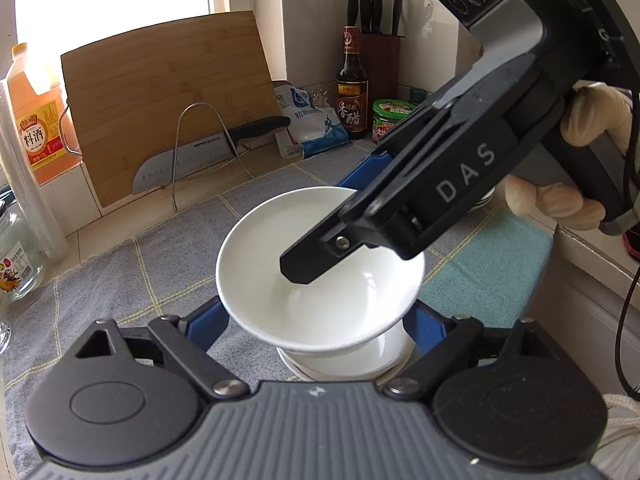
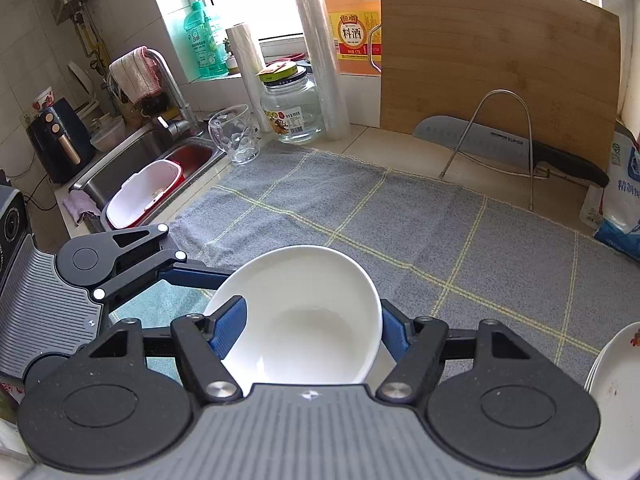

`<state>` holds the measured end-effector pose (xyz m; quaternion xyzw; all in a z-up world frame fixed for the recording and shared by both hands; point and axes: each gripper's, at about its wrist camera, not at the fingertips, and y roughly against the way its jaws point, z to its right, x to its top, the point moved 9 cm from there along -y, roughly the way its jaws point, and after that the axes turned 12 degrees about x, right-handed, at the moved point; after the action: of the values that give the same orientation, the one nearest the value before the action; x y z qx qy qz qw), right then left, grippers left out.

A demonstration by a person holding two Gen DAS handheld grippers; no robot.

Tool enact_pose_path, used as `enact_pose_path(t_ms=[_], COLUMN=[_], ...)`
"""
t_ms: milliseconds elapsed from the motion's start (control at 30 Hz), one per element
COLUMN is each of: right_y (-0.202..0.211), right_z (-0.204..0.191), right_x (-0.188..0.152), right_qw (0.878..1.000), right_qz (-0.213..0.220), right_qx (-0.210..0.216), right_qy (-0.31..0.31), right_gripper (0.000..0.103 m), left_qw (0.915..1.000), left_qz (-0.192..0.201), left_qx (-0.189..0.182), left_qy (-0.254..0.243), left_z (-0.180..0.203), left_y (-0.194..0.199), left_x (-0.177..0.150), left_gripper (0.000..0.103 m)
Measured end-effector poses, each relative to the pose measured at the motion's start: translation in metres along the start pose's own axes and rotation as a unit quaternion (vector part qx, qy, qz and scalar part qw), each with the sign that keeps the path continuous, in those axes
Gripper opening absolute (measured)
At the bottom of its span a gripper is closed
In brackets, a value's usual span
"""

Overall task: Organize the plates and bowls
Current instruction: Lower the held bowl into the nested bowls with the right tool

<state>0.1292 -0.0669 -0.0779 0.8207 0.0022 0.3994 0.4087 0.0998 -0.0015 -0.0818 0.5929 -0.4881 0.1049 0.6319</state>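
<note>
The right gripper (image 2: 308,328) pinches the white bowl (image 1: 316,268) by its rim, one finger inside, lowering it onto the stacked dishes (image 1: 352,360) below (nesting saves space). The left gripper (image 1: 320,320) stands wide either side of that stack, touching nothing I can see.

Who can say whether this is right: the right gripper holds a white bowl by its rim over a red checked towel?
No. The towel is grey with yellow lines, not red; the right wrist view shows it. The right gripper does hold the white bowl by its rim.
</note>
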Motion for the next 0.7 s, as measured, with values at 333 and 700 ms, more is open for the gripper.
enact_pose_path(t_ms=[333,700], right_y=[-0.004,-0.011], right_z=[0.014,0.019], right_x=[-0.019,-0.025], right_qw=[1.000,1.000], right_qz=[-0.005,-0.015], right_qx=[-0.007,-0.009], right_qy=[-0.014,-0.018], right_gripper=[0.075,0.075], left_qw=[0.9997,0.9993], left_qz=[-0.022,-0.033], left_qx=[-0.009,-0.011], left_qy=[-0.008,-0.011], left_z=[0.017,0.017], left_y=[-0.016,-0.019], left_x=[-0.007,-0.012], left_gripper=[0.093,0.093])
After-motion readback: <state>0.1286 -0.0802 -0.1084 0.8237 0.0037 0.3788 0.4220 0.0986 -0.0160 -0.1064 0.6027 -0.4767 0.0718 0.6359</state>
